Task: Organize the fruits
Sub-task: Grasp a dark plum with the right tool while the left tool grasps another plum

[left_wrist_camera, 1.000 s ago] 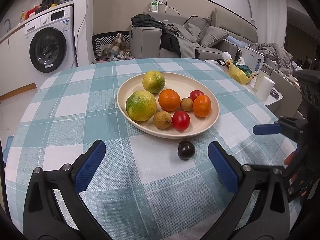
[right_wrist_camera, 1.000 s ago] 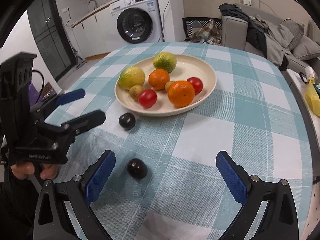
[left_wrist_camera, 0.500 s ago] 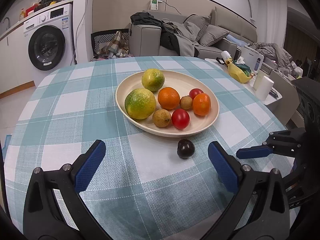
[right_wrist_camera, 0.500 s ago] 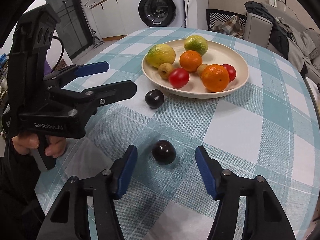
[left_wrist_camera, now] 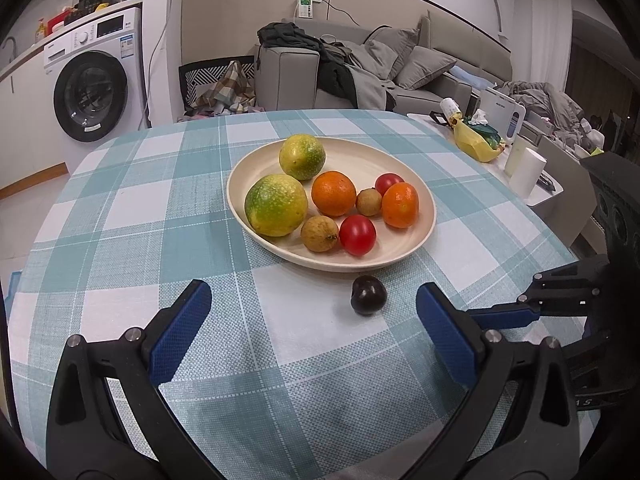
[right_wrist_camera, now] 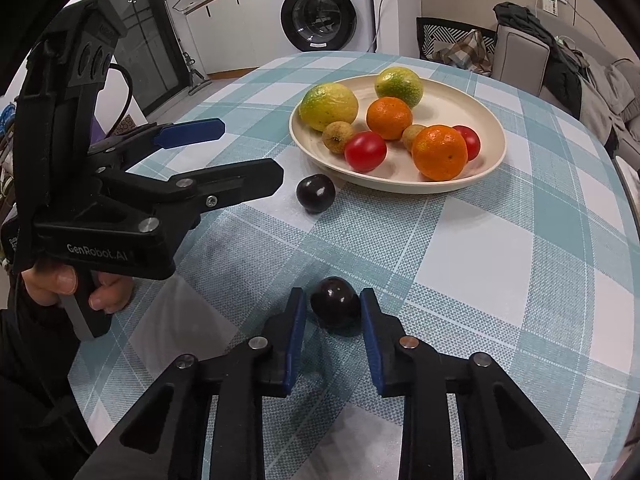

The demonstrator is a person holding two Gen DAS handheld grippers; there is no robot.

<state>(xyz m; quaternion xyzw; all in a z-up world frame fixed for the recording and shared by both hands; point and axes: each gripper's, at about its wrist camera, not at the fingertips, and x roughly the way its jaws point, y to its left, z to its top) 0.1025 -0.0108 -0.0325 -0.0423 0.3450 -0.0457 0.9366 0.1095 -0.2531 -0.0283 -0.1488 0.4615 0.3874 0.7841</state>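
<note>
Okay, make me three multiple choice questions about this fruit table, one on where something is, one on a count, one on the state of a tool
1. Where is the dark plum nearest the right tool?
A. On the plate
B. On the tablecloth between the tool's fingers
C. On the sofa

2. How many orange citrus fruits lie on the plate?
A. Two
B. Four
C. None

3. How does the left tool stand?
A. Shut on a tomato
B. Open, holding nothing
C. Shut on a plum

Answers:
1 B: the plum sits on the tablecloth between the fingers of the right tool, off the plate.
2 A: one orange and a second orange show there.
3 B: the left tool has its fingers wide apart over bare cloth, with the other plum lying loose ahead.
</note>
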